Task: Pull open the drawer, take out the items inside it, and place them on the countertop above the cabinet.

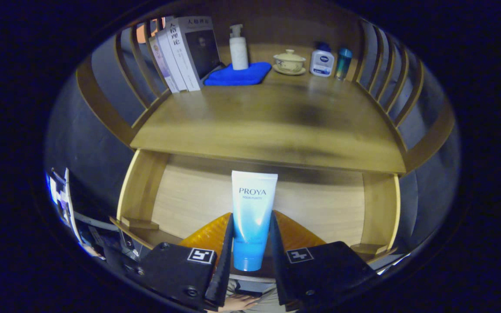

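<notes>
You face the wooden cabinet (102, 108), its countertop (272, 126) spread beyond the fingers. Below it, the open drawer (198, 195) sits pulled out toward you. At the countertop's far edge stand leaning books (185, 52), a blue cloth (238, 74) with a pump bottle (238, 48) on it, a lidded teacup (289, 61), a small lotion bottle (322, 61) and a teal can (344, 63). Your gripper (250, 243) is closed onto the white-and-blue tube (252, 213), both fingers pressing its sides, holding it upright over the drawer.
</notes>
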Demonstrator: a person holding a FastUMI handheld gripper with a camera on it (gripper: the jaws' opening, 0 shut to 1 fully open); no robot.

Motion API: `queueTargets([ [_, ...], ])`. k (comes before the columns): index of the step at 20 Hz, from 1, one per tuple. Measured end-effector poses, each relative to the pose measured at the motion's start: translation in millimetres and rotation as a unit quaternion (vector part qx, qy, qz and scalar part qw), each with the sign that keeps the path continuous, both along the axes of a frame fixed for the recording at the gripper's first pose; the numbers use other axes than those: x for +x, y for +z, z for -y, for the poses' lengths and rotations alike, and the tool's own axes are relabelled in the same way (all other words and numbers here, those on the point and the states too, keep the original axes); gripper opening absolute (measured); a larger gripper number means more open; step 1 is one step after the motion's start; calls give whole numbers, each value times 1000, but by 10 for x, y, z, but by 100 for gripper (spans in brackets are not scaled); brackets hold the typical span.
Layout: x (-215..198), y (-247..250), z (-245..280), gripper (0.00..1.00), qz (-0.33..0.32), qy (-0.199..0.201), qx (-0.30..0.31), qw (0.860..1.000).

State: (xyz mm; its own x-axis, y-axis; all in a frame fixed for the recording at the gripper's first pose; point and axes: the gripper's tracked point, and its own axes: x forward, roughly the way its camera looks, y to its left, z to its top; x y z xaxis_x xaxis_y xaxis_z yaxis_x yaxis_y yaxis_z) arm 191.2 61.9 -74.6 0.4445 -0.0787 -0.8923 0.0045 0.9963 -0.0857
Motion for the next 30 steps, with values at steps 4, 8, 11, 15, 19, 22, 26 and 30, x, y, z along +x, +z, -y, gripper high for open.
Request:
queueTargets([
  [4, 234, 224, -85, 47, 21, 1, 10, 1000],
  [8, 573, 408, -110, 47, 43, -5, -5, 999],
  [11, 797, 450, -100, 47, 55, -15, -12, 998],
  [15, 1068, 473, -5, 47, 61, -26, -32, 997],
  [19, 1285, 420, 34, 47, 53, -48, -24, 997],
  [22, 1441, 320, 63, 47, 56, -53, -28, 997],
  [26, 1542, 187, 115, 49, 49, -65, -35, 996],
  [30, 1654, 193, 157, 54, 74, -68, -34, 994],
])
